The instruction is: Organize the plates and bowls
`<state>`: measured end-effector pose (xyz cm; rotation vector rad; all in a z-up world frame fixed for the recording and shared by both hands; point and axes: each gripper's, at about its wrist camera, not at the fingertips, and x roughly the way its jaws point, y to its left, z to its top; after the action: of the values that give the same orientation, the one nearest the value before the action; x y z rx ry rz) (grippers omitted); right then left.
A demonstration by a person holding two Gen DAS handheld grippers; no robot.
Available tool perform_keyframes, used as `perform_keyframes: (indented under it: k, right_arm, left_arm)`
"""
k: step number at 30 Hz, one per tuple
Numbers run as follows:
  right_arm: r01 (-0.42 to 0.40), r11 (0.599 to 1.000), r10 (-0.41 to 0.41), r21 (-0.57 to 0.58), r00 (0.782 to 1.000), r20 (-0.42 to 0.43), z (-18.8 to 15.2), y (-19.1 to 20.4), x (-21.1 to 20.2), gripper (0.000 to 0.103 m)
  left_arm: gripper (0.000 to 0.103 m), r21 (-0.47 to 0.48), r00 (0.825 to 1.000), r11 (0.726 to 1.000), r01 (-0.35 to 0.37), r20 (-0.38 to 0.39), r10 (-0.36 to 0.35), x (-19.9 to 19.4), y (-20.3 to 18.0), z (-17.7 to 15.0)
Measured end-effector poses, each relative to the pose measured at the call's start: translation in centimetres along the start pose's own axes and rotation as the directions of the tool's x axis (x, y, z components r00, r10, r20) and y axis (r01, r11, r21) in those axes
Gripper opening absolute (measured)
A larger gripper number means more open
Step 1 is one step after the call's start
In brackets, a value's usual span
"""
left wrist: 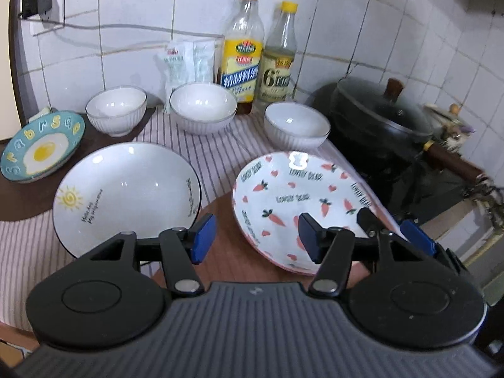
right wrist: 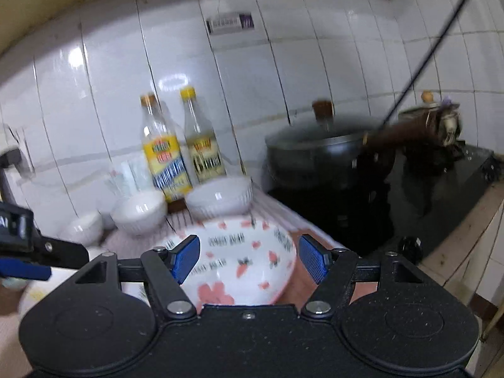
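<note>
Closing on the white carrot-print ceramic plate (right wrist: 245, 267) dead ahead; my right gripper (right wrist: 249, 260) nearer, jaws apart, unclamped, straddling its rim.

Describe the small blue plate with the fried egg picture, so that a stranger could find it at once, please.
Start from the white tiled wall and the row of three white ribbed bowls below it. Left of that row, on the dark brown tabletop, lies the small blue round plate. Only this one is blue, with a fried egg painted in its centre and yellow letters around its rim.
</note>
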<state>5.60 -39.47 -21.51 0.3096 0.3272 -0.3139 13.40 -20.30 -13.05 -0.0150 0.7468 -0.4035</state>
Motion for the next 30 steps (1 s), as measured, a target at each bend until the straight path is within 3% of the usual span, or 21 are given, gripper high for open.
perform_keyframes:
  k: [9, 14, 18, 25, 30]
  right_arm:
    - [-0.028, 0.986, 0.048, 0.163, 0.992, -0.115, -1.3, -2.4, 3.0, 0.074]
    - [-0.056, 0.986, 0.083, 0.159, 0.982, -0.171, -0.9, -2.4, 4.8, 0.072]
    - [-0.059, 0.988, 0.085, 0.142, 0.979, -0.184, -0.5, -2.3, 5.6, 0.068]
    - [-0.042, 0.989, 0.070, 0.142, 0.977, -0.201, 0.0, -3.0, 7.0, 0.052]
    - [-0.019, 0.988, 0.052, 0.153, 0.975, -0.216, 0.1, -3.5, 8.1, 0.037]
  left_arm:
    - [0.060, 0.023, 0.997, 0.999, -0.030, -0.068, 0.031, 5.1, -0.1, -1.1]
    - [0.060, 0.029, 0.992, 0.997, -0.072, -0.105, 0.075, 8.0, 0.4, -1.4]
    - [0.060, 0.003, 0.987, 0.999, -0.044, -0.155, 0.044, 9.5, 0.8, -1.6]
    - [0.056, 0.000, 0.989, 1.000, -0.018, -0.148, 0.018, 10.5, 0.7, -1.5]
    - [0.042, -0.027, 0.989, 1.000, 0.003, -0.150, -0.007, 11.0, 0.6, -0.9]
